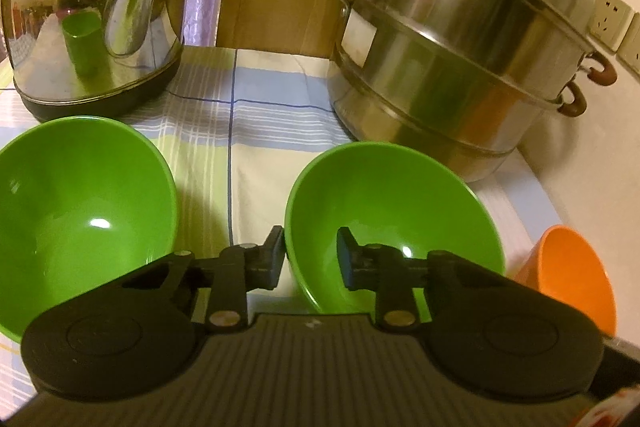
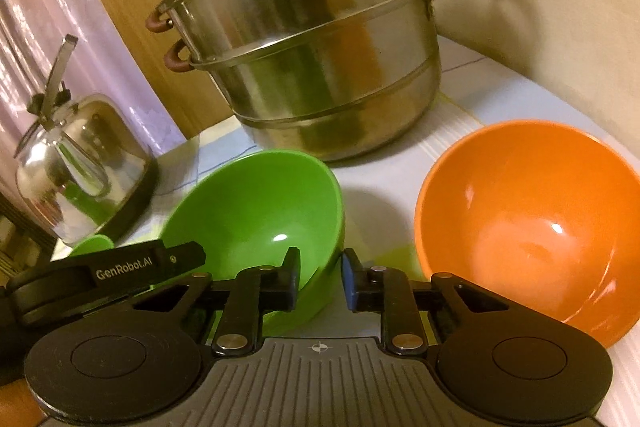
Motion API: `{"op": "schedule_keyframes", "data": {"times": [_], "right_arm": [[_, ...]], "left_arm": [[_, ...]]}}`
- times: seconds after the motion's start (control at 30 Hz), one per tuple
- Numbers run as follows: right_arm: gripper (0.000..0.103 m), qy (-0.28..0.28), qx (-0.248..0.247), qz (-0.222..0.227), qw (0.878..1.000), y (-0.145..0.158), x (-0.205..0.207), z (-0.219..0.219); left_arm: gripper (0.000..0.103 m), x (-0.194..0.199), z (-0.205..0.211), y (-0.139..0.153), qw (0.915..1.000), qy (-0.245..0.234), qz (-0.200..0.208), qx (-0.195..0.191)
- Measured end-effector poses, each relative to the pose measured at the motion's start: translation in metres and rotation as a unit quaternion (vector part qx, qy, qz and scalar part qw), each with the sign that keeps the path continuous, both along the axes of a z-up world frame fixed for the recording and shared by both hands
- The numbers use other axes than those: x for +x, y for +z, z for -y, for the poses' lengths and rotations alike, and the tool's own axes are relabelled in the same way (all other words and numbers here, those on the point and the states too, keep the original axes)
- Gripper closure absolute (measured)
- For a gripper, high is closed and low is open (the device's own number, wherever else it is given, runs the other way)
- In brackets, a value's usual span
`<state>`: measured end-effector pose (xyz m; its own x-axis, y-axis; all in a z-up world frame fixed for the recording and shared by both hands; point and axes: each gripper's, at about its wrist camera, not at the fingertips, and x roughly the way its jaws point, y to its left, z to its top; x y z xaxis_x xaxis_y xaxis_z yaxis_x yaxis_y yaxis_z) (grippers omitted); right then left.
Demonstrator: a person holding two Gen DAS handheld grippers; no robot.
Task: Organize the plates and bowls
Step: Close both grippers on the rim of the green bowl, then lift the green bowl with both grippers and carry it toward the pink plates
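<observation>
A green bowl [image 1: 392,211] stands upright on the checked cloth, in the middle of a row of three bowls. My left gripper [image 1: 311,255] straddles its near left rim, one finger outside and one inside, and is shut on the wall. My right gripper [image 2: 320,279] straddles the near right rim of the same green bowl [image 2: 256,211], its left finger inside and its blue-padded finger outside, shut on it. The left gripper's black housing [image 2: 120,269] shows at that bowl's left side. A second green bowl [image 1: 80,203] sits to the left. An orange bowl [image 2: 528,227] sits to the right.
A tall steel steamer pot [image 1: 460,47] with brown handles stands close behind the bowls at the right. A shiny steel kettle [image 1: 96,19] stands at the back left. Between them lies bare checked tablecloth [image 1: 240,131]. A wall with sockets [image 1: 608,15] bounds the right side.
</observation>
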<state>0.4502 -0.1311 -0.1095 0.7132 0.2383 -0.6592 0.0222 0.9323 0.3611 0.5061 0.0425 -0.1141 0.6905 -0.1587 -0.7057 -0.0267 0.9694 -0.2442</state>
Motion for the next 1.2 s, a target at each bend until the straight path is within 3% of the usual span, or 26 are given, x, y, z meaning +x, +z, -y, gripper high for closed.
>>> {"op": "schedule_keyframes", "data": {"times": [0.2,0.6,0.9,1.2], "right_arm": [[0.084,-0.002,-0.014,-0.002,1.000,-0.001,0.004,-0.001],[0.089,0.013,-0.021,-0.027,0.999,0.010,-0.019,0.005],[0.090,0.031,-0.024,-0.043,0.998,0.015,-0.080,0.017],[0.090,0.033,-0.035,-0.051,0.998,0.014,-0.153,0.050]], "left_arm": [[0.090,-0.002,-0.001,0.001,0.9999,0.000,-0.006,0.009],[0.091,-0.054,-0.007,0.004,0.9995,0.001,-0.029,0.010],[0.091,-0.125,-0.019,0.009,0.9993,-0.002,-0.036,-0.002],[0.091,-0.195,0.002,0.008,0.9986,-0.022,-0.047,-0.011]]}}
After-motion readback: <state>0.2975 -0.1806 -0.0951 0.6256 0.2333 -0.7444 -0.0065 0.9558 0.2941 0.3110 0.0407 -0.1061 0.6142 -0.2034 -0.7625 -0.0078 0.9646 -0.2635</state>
